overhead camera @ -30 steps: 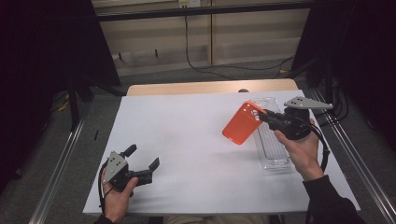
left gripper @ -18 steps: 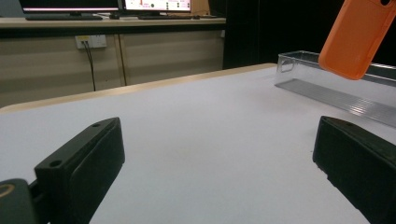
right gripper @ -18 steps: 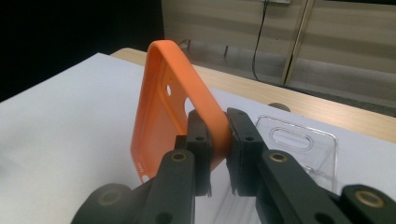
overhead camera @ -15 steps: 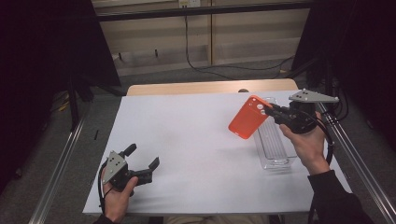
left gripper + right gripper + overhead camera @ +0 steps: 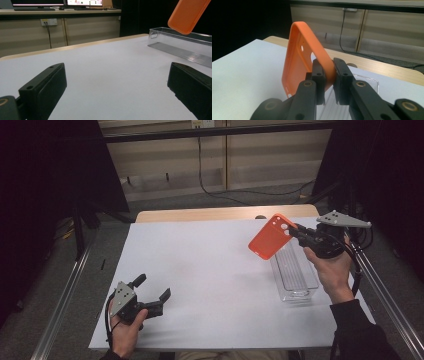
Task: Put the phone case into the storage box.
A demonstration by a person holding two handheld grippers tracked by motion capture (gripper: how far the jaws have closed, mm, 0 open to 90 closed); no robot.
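Note:
An orange phone case [image 5: 270,236] hangs in the air over the right side of the white table [image 5: 210,270], tilted, with its camera holes toward the top. My right gripper [image 5: 296,233] is shut on the case's edge; in the right gripper view the two pads [image 5: 319,75] pinch the orange rim [image 5: 312,47]. The case is above the far end of a clear plastic tray [image 5: 295,275]. My left gripper [image 5: 152,287] rests low at the table's near left, open, with nothing between its jaws. In the left gripper view the orange case [image 5: 187,15] floats above the clear tray [image 5: 180,45].
The tray lies lengthwise near the table's right edge and holds nothing. A wooden strip [image 5: 225,213] borders the table's far edge. Metal rails [image 5: 385,290] run along both sides. Cables [image 5: 210,175] hang against the cabinet wall behind.
The right gripper has carried the orange case upward and a little toward the far right, tilting it more upright. The left gripper has stayed put.

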